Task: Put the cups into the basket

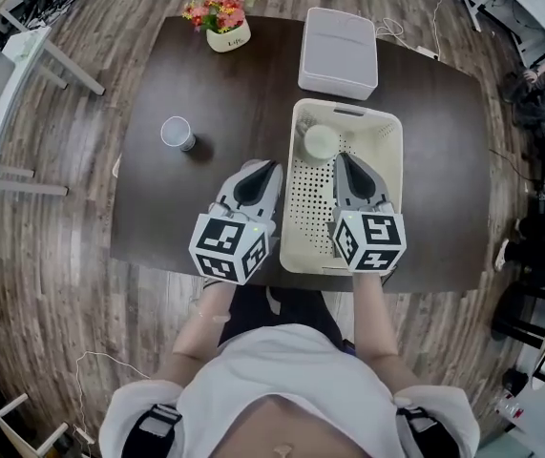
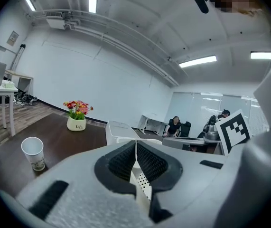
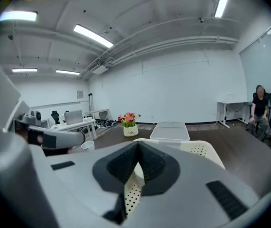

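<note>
One white paper cup (image 1: 177, 133) is still out, standing upright on the dark brown desk (image 1: 234, 84), well left of the cream perforated plastic basket (image 1: 312, 213). A second white cup (image 1: 320, 142) sits at the basket's far end. The left gripper (image 1: 258, 172) and right gripper (image 1: 345, 162) are both pinched closed, holding nothing. The cup looks super light and squashy, so I'd pinch its rim wall gently or it'll crumple or tip.

Only legible txt: "Life" on front of the white flower pot (image 2: 76, 124), per left gripper view. Print low on the paper cup (image 2: 33, 152) is too small to read.
</note>
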The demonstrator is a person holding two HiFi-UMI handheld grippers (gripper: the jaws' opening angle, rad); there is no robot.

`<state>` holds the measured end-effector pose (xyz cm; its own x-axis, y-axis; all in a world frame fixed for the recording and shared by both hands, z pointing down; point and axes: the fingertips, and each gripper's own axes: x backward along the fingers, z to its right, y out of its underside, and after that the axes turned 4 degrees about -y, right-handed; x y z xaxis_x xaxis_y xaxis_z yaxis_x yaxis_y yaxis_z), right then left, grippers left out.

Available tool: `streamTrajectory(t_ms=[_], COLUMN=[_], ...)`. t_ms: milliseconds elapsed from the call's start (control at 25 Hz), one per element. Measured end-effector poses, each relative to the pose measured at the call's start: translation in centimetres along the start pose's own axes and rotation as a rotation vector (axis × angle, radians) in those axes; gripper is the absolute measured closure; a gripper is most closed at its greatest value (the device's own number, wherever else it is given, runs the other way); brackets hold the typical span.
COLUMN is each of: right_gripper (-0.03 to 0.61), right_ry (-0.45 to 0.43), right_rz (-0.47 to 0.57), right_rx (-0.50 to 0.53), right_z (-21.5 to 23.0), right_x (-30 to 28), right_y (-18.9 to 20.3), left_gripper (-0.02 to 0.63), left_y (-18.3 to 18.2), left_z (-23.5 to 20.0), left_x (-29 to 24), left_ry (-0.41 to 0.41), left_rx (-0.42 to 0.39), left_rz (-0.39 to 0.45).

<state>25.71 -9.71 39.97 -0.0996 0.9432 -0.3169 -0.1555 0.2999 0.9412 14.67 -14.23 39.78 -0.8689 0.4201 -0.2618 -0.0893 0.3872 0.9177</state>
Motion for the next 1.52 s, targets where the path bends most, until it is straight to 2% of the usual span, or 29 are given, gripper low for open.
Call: streamTrajectory(t_ms=[200,320,520,680,1040,1520], right_gripper=[0.568,0.568,0.568,0.568,0.568,0.568], right_ry=[-0.013,-0.022,-0.004,0.002,-0.049,-0.122], right_rz=[0.041,0.104,0.18,0.187,0.159,0.115], right_rx=[-0.032,-0.067,-0.054,-0.047,-0.048,-0.038], right_z=[-2.1,-4.0,-5.1,-5.0,-5.9,-7.6], right_x=[2.5,3.6,5.2,5.0,3.9,2.5], right_y=[-0.9,-1.7,-2.2,-2.3,-2.0,-1.1], left_gripper=[0.597,0.597,0.597,0.603,0.604,0.604], left_y=[-0.3,-0.9,-1.2,-1.0,-1.3,-0.5], left_z=[1.7,2.8,3.1,2.9,2.4,0.7], left_x=[0.8,1.4,2.2,2.4,2.8,3.5], left_ry=[0.032,0.051,0.051,0.05,0.018,-0.044], left_rx=[-0.017,-0.04,-0.066,-0.072,-0.099,-0.047], left_rz=[0.012,0.036,0.062,0.056,0.059,0.047])
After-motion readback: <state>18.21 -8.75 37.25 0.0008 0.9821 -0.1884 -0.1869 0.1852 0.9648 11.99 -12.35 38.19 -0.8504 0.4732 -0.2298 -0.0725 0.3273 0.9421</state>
